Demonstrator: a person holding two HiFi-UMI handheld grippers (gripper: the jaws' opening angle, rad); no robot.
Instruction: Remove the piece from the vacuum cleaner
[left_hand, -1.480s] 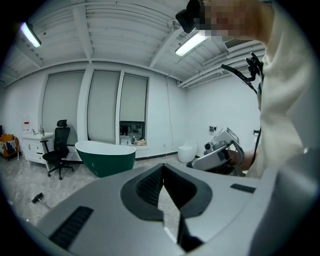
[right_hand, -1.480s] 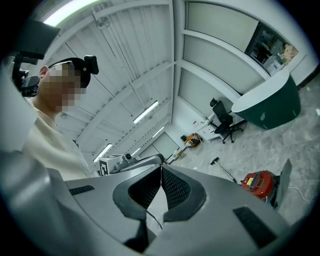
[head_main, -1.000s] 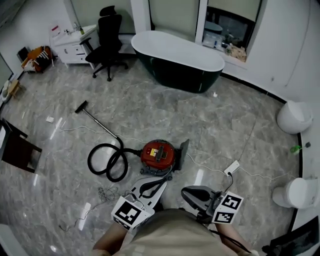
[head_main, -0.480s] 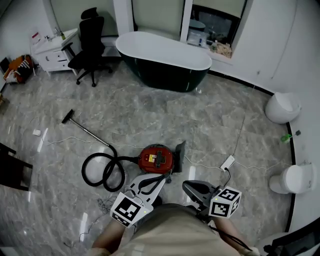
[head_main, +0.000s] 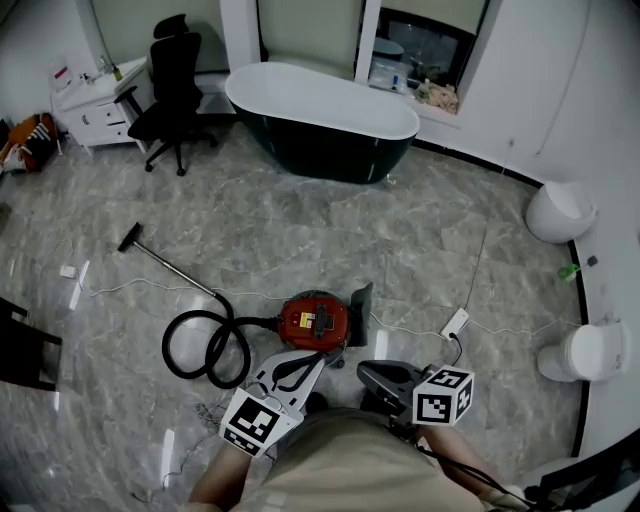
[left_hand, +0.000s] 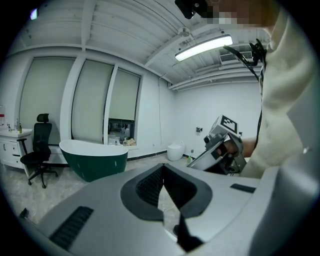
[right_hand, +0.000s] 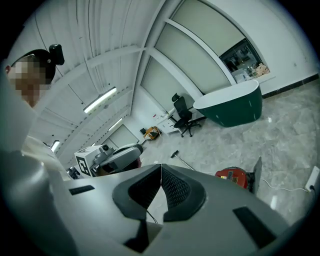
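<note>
The red vacuum cleaner (head_main: 313, 320) sits on the marble floor just ahead of me, with a dark flap (head_main: 360, 300) standing up at its right side. Its black hose (head_main: 205, 348) loops to the left and runs into a thin wand ending in a floor nozzle (head_main: 130, 238). My left gripper (head_main: 300, 368) hangs shut and empty, close above the vacuum's near side. My right gripper (head_main: 372, 376) is shut and empty too, to the right of the vacuum. The right gripper view shows the vacuum (right_hand: 234, 176) low at right, beyond the shut jaws (right_hand: 161, 172). The left gripper (left_hand: 162, 172) points at the bathtub.
A dark green bathtub (head_main: 320, 110) stands at the back, with an office chair (head_main: 170, 75) and white cabinet (head_main: 95, 100) to its left. Two white toilets (head_main: 558, 212) (head_main: 590, 355) line the right wall. A power strip (head_main: 455, 322) and white cable lie right of the vacuum.
The head view has swung slightly, so the room sits a little lower and further left in frame. Both grippers stay shut near my body; the right one has edged left.
</note>
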